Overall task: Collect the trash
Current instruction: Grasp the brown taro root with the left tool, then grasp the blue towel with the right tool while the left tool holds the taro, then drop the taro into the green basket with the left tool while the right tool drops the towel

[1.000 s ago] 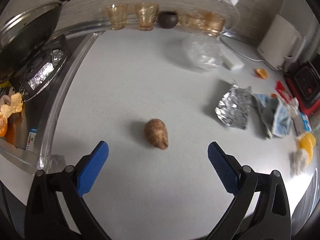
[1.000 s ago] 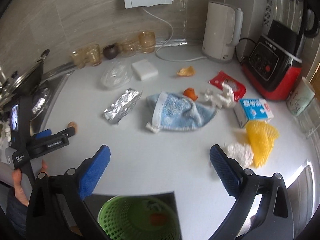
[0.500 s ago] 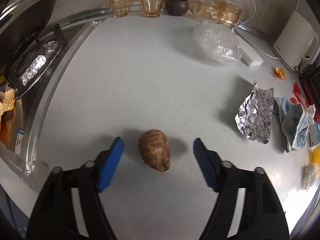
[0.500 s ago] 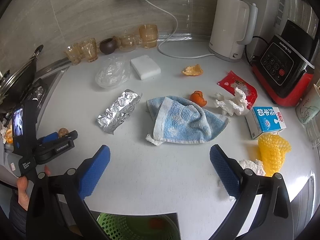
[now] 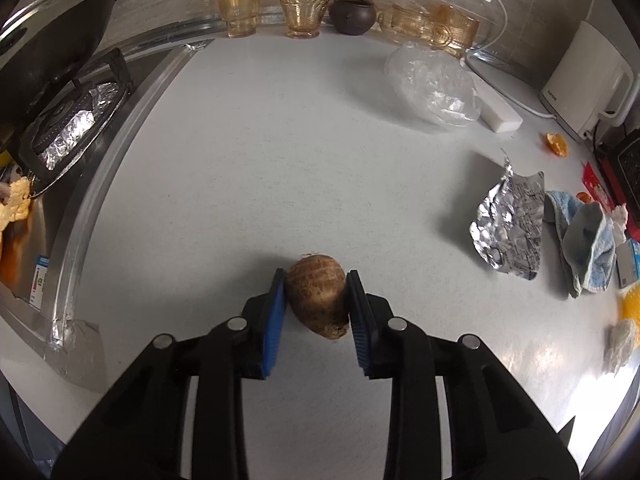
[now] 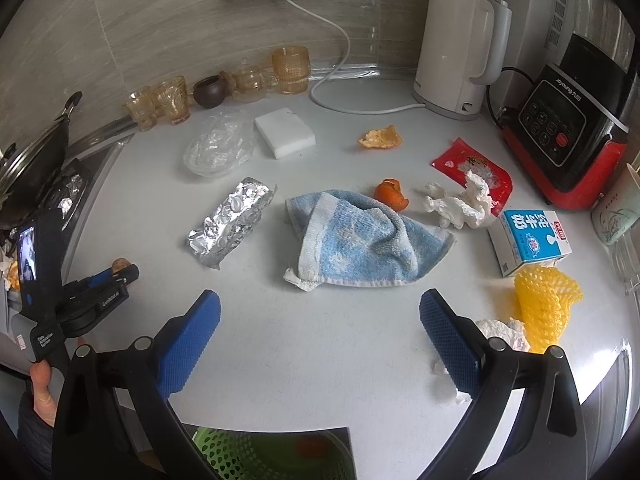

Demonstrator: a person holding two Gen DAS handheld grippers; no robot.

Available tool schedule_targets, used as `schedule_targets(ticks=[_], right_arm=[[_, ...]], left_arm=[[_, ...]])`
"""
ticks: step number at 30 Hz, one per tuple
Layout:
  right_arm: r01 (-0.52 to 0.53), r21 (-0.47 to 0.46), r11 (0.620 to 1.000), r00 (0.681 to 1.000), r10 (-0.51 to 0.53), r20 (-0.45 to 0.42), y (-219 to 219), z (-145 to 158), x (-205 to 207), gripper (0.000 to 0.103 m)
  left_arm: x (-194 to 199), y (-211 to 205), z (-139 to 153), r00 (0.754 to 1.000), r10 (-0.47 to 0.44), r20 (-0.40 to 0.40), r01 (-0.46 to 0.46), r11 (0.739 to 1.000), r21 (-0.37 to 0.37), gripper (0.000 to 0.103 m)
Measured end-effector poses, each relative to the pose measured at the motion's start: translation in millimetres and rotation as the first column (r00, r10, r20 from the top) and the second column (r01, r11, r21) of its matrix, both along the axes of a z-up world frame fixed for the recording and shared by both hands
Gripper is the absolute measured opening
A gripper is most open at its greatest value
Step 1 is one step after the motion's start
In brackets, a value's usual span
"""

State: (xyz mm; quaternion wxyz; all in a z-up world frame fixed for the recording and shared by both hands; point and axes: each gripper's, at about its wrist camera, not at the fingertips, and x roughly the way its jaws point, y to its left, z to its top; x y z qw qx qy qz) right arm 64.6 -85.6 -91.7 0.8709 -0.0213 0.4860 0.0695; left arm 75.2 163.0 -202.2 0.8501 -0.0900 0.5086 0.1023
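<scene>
My left gripper (image 5: 316,300) is shut on a brown taro root (image 5: 318,294) that rests on the white counter (image 5: 260,160); both blue pads touch its sides. The right wrist view shows that gripper (image 6: 116,274) at the far left with the taro (image 6: 120,265) at its tip. My right gripper (image 6: 320,332) is open and empty above the counter's front edge. Trash lies ahead of it: a crumpled foil wrapper (image 6: 230,220), orange peels (image 6: 380,138), white tissue (image 6: 460,202), a red packet (image 6: 472,168), a milk carton (image 6: 532,240), yellow foam netting (image 6: 544,304).
A green basket (image 6: 264,456) sits below the counter edge under my right gripper. A blue towel (image 6: 360,236), clear plastic (image 6: 218,146) and a white sponge (image 6: 284,132) lie mid-counter. Glasses (image 6: 290,70), kettle (image 6: 460,52) and blender (image 6: 572,120) line the back. A stove with a wok (image 5: 52,60) is left.
My left gripper has moved forward around the taro and closed from wide open onto its sides. My right gripper has moved a little forward over the counter and stayed open.
</scene>
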Motion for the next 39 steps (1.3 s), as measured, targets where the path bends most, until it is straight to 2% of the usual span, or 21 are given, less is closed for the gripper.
schedule_targets(ticks=[3, 8, 15, 22, 27, 28, 30, 31, 33, 35, 39], right_arm=[[0.014, -0.016, 1.000, 1.000, -0.013, 0.002, -8, 0, -2, 0.099], [0.072, -0.030, 0.997, 0.997, -0.072, -0.009, -32, -6, -3, 0.099], [0.100, -0.012, 0.995, 0.995, -0.100, -0.028, -47, -28, 13, 0.099], [0.092, -0.030, 0.995, 0.996, -0.093, -0.016, -40, -58, 55, 0.099], [0.114, -0.005, 0.993, 0.992, -0.114, -0.054, -37, -79, 86, 0.099], [0.113, -0.006, 0.994, 0.992, -0.113, -0.061, -36, -83, 89, 0.095], [0.105, 0.000, 0.994, 0.991, -0.105, -0.084, -33, -89, 93, 0.081], [0.098, 0.014, 0.995, 0.990, -0.096, -0.101, -32, -93, 94, 0.066], [0.086, -0.001, 0.996, 0.992, -0.086, -0.092, -29, -93, 92, 0.051], [0.051, 0.033, 0.998, 0.994, -0.048, -0.096, -26, -92, 90, 0.017], [0.024, 0.030, 0.999, 0.996, -0.022, -0.090, -22, -88, 85, 0.012]], left_arm=[[-7, -11, 14, 0.999, -0.040, 0.028, 0.040, 0.999, 0.005, 0.029], [-23, -40, 43, 0.988, -0.135, 0.068, 0.137, 0.990, -0.029, 0.029], [-47, -88, 63, 0.959, -0.269, 0.090, 0.277, 0.957, -0.086, 0.029], [-56, -108, 65, 0.942, -0.324, 0.092, 0.331, 0.939, -0.087, 0.029], [-58, -110, 68, 0.938, -0.333, 0.098, 0.341, 0.936, -0.085, 0.030], [-58, -110, 69, 0.937, -0.333, 0.100, 0.342, 0.936, -0.084, 0.030], [-57, -110, 70, 0.936, -0.336, 0.104, 0.345, 0.935, -0.085, 0.030], [-58, -109, 71, 0.935, -0.338, 0.106, 0.347, 0.934, -0.085, 0.030], [-58, -109, 72, 0.934, -0.341, 0.107, 0.350, 0.933, -0.082, 0.030], [-59, -109, 72, 0.933, -0.343, 0.108, 0.352, 0.932, -0.083, 0.030], [-62, -109, 72, 0.933, -0.344, 0.107, 0.353, 0.932, -0.083, 0.029]])
